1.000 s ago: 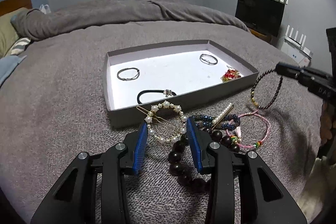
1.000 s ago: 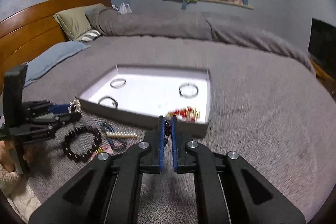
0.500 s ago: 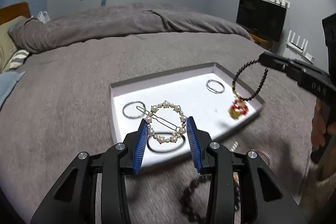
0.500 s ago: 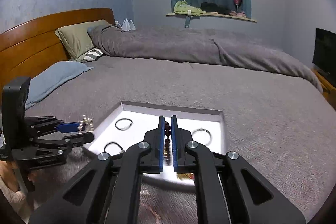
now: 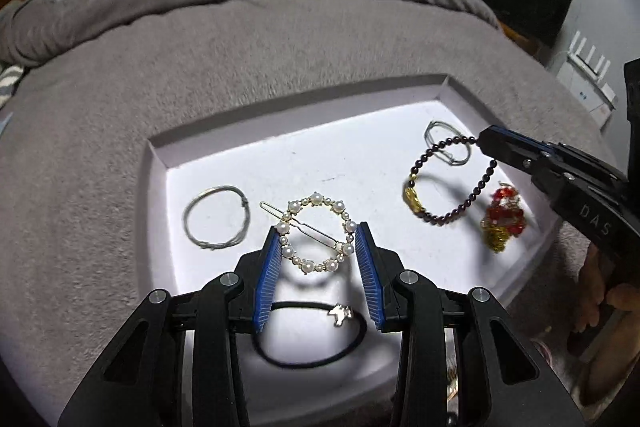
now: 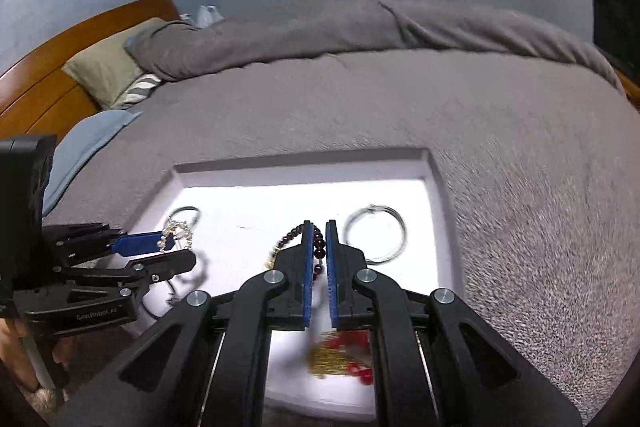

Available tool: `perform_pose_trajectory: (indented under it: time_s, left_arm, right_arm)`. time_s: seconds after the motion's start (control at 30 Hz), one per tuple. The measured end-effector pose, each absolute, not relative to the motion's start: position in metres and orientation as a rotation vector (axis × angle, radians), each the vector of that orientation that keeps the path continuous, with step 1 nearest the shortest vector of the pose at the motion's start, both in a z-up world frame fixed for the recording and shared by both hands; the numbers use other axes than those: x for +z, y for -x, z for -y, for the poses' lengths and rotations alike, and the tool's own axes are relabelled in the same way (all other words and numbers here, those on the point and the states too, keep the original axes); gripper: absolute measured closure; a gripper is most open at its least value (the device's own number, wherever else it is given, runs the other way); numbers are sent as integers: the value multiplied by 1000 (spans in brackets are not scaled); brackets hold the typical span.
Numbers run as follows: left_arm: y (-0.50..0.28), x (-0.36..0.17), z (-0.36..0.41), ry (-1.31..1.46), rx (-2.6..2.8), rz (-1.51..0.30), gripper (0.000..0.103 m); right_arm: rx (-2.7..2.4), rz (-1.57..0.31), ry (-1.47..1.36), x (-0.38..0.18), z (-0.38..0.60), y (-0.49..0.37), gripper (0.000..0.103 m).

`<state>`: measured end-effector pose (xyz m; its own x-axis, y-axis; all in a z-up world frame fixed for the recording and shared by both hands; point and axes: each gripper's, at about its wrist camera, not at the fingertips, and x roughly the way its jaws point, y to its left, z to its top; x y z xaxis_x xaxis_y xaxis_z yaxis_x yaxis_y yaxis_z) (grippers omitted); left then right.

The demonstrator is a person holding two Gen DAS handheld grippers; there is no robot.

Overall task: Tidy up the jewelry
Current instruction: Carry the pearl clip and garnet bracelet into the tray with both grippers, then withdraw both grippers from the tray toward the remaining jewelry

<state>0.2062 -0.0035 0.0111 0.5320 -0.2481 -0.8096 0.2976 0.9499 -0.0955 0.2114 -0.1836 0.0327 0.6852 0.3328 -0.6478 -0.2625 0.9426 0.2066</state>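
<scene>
**Over the tray, both grippers loaded**

Across the grey bed [image 5: 100, 131], the white tray [image 5: 360, 155] now fills both views; half a second ago it sat lower and farther off. Its near edge is cut off behind the gripper bodies. The left gripper [image 5: 318, 259] pinches the pearl hair clip [image 5: 316, 233] between moderately spread jaws, above the tray floor. The right gripper [image 6: 317, 255], jaws nearly closed, holds the dark bead bracelet [image 5: 448, 179], which hangs over the tray. The red-gold ornament [image 6: 340, 355] is blurred in the right view.
</scene>
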Motion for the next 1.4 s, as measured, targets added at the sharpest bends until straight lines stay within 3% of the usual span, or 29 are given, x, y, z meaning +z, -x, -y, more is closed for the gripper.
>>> perform_pose_trajectory:
  time_s: [0.47, 0.5, 0.57, 0.67, 0.7, 0.73, 0.8, 0.87, 0.97, 1.03, 1.1, 1.4]
  left_arm:
    - [-207, -4, 3, -28, -291, -934, 63]
    - [-207, -4, 2, -20, -292, -933, 61]
    - [-206, -3, 0, -8, -295, -922, 46]
    - [-203, 0, -1, -1, -305, -897, 44]
    - [-202, 2, -2, 2, -305, -886, 43]
    - [-200, 5, -2, 5, -305, -872, 43]
    - [-194, 11, -5, 16, -309, -837, 40]
    - [-190, 16, -7, 22, -302, -817, 39]
    - [-183, 22, -10, 24, -282, -785, 33]
    - [-173, 28, -14, 31, -250, -736, 18]
    - [-163, 32, -18, 37, -211, -689, 11]
    - [-118, 35, -36, 55, -122, -597, 8]
  right_arm:
    - [292, -788, -81, 19, 183, -216, 97]
    - [291, -787, -78, 19, 183, -216, 97]
    - [289, -781, -78, 20, 182, -216, 97]
    - [287, -766, -82, 22, 184, -213, 93]
    - [284, -759, -88, 24, 185, -212, 82]
    - [283, -749, -98, 26, 187, -211, 64]
    - [277, -723, -118, 30, 191, -208, 45]
    - [268, -710, -122, 33, 194, -206, 43]
    - [256, -687, -136, 39, 198, -202, 29]
    - [251, -674, -138, 42, 200, -198, 17]
    - [248, -656, -137, 46, 202, -193, 8]
    - [194, -578, -157, 56, 225, -152, 5]
